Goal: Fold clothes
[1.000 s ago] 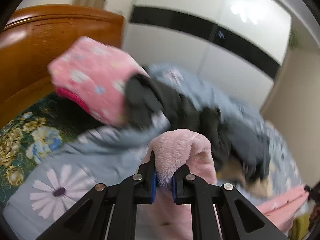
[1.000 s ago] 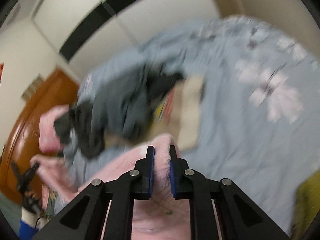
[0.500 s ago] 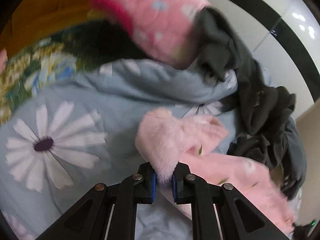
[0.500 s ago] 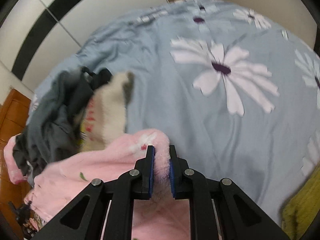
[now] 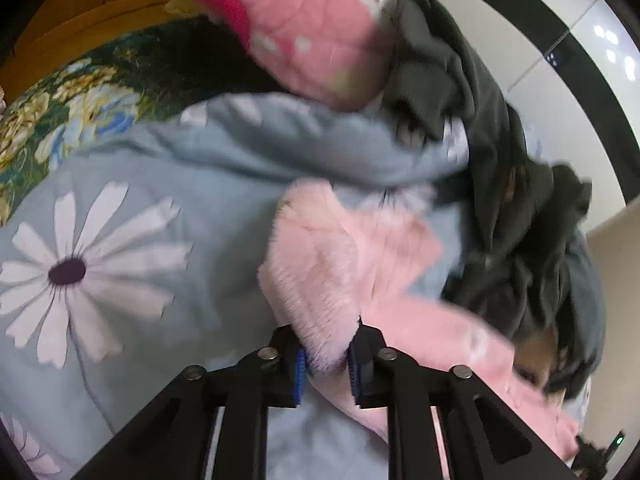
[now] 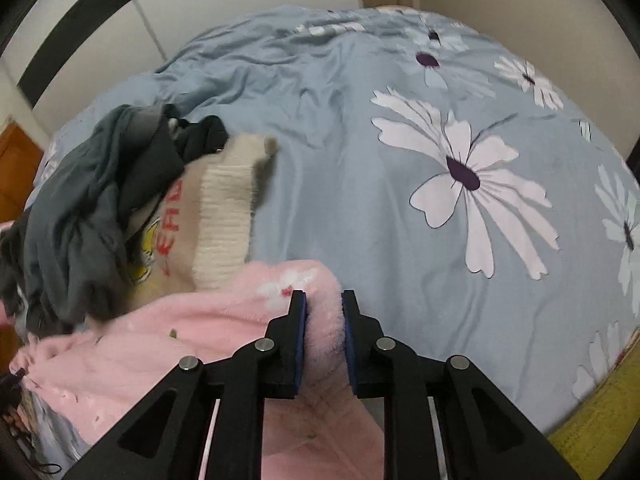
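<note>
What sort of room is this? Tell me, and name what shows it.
Most likely a bedroom. A daisy-print duvet covers a bed, a wooden headboard stands behind it, and a heap of clothes lies on top.

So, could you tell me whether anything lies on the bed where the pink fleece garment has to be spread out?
Open blue floral duvet lies ahead of the pink fleece garment; only the clothes pile crowds its left edge.
</note>
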The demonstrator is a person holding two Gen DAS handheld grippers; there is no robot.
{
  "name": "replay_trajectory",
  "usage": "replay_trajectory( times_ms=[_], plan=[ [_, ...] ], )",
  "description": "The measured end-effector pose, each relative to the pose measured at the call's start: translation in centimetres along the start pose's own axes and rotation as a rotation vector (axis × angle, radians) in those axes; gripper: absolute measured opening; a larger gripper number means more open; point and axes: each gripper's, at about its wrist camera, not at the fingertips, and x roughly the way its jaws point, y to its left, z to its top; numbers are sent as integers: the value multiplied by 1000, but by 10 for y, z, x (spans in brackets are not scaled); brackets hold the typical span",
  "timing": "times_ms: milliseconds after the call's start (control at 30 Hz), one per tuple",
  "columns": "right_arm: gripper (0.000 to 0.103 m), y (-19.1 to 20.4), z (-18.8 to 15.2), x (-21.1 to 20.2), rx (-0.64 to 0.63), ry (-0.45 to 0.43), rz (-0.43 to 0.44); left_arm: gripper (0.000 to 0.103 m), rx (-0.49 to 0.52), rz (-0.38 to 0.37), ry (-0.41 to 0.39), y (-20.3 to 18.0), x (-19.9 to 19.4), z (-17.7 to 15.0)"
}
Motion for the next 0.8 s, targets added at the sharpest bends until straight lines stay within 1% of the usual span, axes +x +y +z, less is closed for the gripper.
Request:
replay_trajectory(
  times_ms=[33, 67, 133, 233, 267, 333, 400, 467, 500, 600, 667, 733, 767, 800],
  plan=[
    [40, 0, -2, -9, -16, -10, 14, 43, 9, 0, 16, 1, -4, -8],
    [51, -1, -4, -19, -25, -25, 18, 45, 30, 1, 17, 0, -13, -20],
    [52, -4, -17, -52, -34, -83, 41, 45, 96, 5, 6, -10, -34, -49],
    [56, -17, -54, -98, -13, -141, 70, 46, 237, 17, -28, -42, -71, -103],
    [57, -22, -69, -108, 1, -147, 70, 47, 288, -14, -23, -59, -79, -125],
    [57, -35, -107, -121, 44, -126, 67, 50, 424, -68, -9, -105, -91, -171],
    [57, -44, -137, -128, 88, -92, 74, 53, 567, -96, 17, -144, -92, -223],
    [57, -53, -163, -136, 133, -71, 94, 60, 710, -122, 44, -182, -92, -276],
    [57, -59, -175, -141, 162, -68, 107, 60, 782, -135, 58, -201, -92, -302],
    [57, -78, -209, -159, 245, -71, 146, 60, 997, -173, 100, -258, -93, -382],
    [57, -88, -225, -169, 278, -74, 162, 63, 1140, -199, 128, -296, -93, -434],
    [57, -101, -240, -179, 310, -76, 176, 63, 1282, -225, 157, -334, -93, -487],
    [57, -106, -245, -182, 322, -78, 182, 63, 1349, -183, 155, -341, -86, -507],
    [57, -112, -250, -186, 334, -80, 184, 63, 1389, -148, 161, -343, -78, -518]
  ],
)
